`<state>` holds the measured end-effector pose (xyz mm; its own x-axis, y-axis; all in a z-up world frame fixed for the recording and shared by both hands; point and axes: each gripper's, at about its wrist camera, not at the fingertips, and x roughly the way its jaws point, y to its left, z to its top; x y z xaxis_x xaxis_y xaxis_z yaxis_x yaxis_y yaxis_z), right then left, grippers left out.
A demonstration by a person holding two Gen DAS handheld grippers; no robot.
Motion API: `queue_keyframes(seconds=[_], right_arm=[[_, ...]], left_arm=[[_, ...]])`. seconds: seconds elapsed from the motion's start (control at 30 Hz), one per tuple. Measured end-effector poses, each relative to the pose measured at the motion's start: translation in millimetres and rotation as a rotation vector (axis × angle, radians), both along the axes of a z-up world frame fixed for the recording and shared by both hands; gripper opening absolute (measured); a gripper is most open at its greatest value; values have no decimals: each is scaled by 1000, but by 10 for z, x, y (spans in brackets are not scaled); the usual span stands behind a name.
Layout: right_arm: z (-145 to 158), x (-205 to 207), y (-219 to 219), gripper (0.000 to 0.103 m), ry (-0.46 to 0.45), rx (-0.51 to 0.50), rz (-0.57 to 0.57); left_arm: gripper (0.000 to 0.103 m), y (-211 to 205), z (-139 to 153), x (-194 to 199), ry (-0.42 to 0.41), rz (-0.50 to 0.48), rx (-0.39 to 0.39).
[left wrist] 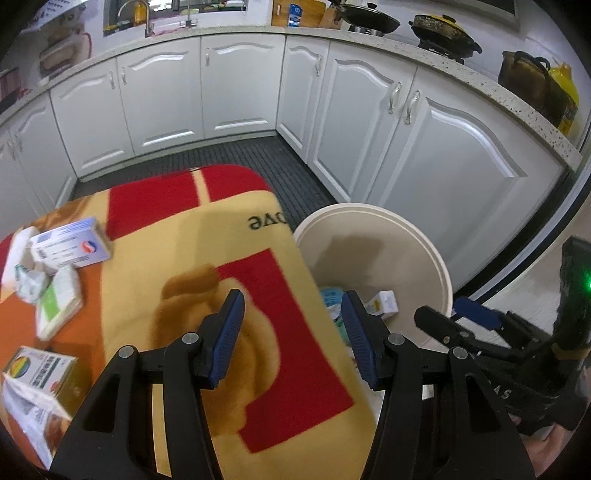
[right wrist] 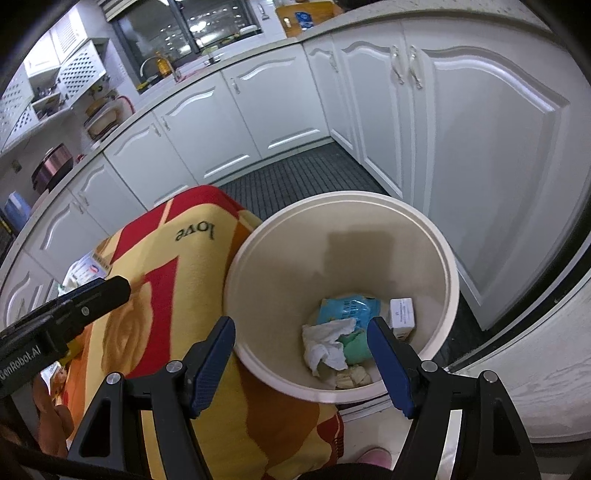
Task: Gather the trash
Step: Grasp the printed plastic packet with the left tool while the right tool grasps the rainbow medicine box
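Observation:
A cream round bin (right wrist: 448, 254) stands beside a blanket-covered table (right wrist: 192, 266). Inside lie a white crumpled tissue (right wrist: 327, 341), a blue packet (right wrist: 349, 310), a small white box (right wrist: 402, 314) and green paper. My right gripper (right wrist: 301, 336) is open and empty above the bin's near rim. My left gripper (left wrist: 291, 314) is open and empty over the table's right edge; the bin (left wrist: 369, 254) is to its right. On the table's left lie a white-blue box (left wrist: 70, 243), a crumpled tissue (left wrist: 29, 282), a green-white pack (left wrist: 59, 306) and a yellow box (left wrist: 40, 384).
White kitchen cabinets (left wrist: 236, 85) run along the back and right, with a dark ridged floor mat (left wrist: 236, 162) in front. The right gripper's body (left wrist: 498, 332) shows at the left wrist view's right edge. Pots (left wrist: 443, 29) sit on the counter.

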<state>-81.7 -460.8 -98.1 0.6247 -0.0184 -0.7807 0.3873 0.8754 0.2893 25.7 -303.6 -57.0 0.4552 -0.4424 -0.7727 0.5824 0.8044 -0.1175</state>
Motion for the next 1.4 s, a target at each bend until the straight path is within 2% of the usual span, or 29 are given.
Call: queue_keyframes(seconds=[0.37, 0.77, 0.93, 1.03, 1.27, 1.4], right_arm=[[155, 71, 370, 72, -22, -5, 69], [207, 311, 1043, 72, -25, 8, 220], [228, 407, 1313, 72, -24, 11, 285], [231, 469, 1504, 72, -18, 13, 328], [148, 706, 2030, 76, 18, 98, 478], [153, 866, 2398, 77, 19, 118, 586]], left_arm=[[53, 505, -64, -133, 5, 42, 23], [53, 1495, -249, -212, 35, 134, 50], [53, 2055, -417, -119, 81, 235, 80], [53, 2487, -459, -90, 119, 316, 56], [53, 3436, -413, -135, 148, 474, 16], [53, 3734, -305, -212, 151, 504, -14]])
